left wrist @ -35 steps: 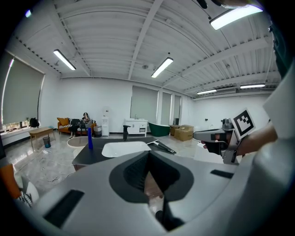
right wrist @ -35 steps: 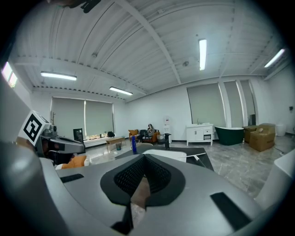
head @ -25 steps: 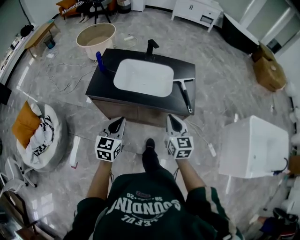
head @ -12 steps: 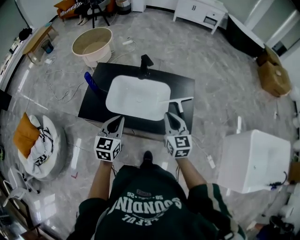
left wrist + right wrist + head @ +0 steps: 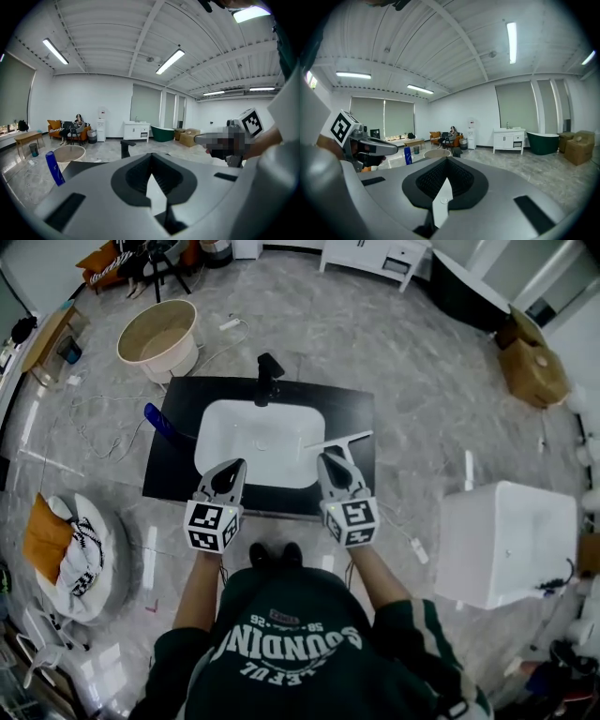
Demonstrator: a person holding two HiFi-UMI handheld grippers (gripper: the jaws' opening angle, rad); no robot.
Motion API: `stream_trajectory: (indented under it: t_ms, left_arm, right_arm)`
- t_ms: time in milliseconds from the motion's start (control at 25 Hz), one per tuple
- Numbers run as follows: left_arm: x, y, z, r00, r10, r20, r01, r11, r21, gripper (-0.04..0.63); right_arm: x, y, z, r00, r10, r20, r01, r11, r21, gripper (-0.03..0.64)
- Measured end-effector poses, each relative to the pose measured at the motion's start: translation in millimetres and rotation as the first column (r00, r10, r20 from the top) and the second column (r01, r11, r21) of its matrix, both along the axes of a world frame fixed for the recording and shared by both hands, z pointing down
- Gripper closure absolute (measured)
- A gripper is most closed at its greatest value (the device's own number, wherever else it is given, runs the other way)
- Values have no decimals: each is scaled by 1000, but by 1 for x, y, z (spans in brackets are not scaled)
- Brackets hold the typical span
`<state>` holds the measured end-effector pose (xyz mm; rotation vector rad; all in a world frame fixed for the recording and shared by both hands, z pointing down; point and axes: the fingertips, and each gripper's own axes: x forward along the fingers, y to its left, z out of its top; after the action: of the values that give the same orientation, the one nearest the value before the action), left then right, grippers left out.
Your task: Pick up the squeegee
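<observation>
In counter (image 5: 356,418) middle: basin (image 5: 253,442); behind it, faucet (image 5: 269,381). At counter's left end: bottle (image 5: 159,420). Right of basin: squeegee (image 5: 339,440), blade's left end over basin rim, handle hidden behind right gripper (image 5: 328,463). Over near counter edge: left gripper (image 5: 234,468), beside the right, apart. On floor: round tub (image 5: 159,338) behind-left; box-shaped unit (image 5: 506,540) right; cardboard box (image 5: 532,367) far right, behind; cushion heap (image 5: 66,545) left

Matt black counter (image 5: 354,411), glossy white basin (image 5: 255,442), polished marble-look floor (image 5: 412,352), brown cardboard box (image 5: 532,371), blue plastic bottle (image 5: 159,421)
</observation>
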<state>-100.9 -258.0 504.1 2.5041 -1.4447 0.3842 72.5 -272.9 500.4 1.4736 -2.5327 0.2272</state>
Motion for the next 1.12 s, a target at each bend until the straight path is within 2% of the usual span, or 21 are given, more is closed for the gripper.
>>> stream_trajectory:
  t_ms: [360, 560, 720, 880, 1040, 1120]
  left_arm:
    - [25, -17, 7, 995, 100, 1, -100, 995, -10, 594]
    - [48, -18, 16, 987, 156, -28, -157, 987, -41, 594]
    - [64, -13, 28, 979, 201, -23, -202, 977, -70, 594]
    - [75, -9, 37, 972, 231, -30, -233, 968, -95, 594]
    - [80, -6, 46, 968, 248, -32, -250, 961, -114, 594]
    - [81, -6, 50, 967, 252, -33, -254, 959, -124, 594]
  right_arm:
    - [28, -1, 6, 997, 81, -2, -81, 997, -16, 615]
    - [56, 12, 24, 989, 146, -23, -148, 987, -60, 615]
    - [71, 27, 34, 981, 191, -31, -193, 977, -89, 615]
    - [77, 35, 42, 979, 205, -16, -206, 973, -105, 615]
    - [83, 48, 60, 979, 201, -46, -205, 967, -153, 612]
    - [85, 54, 67, 978, 198, -58, -205, 964, -172, 557]
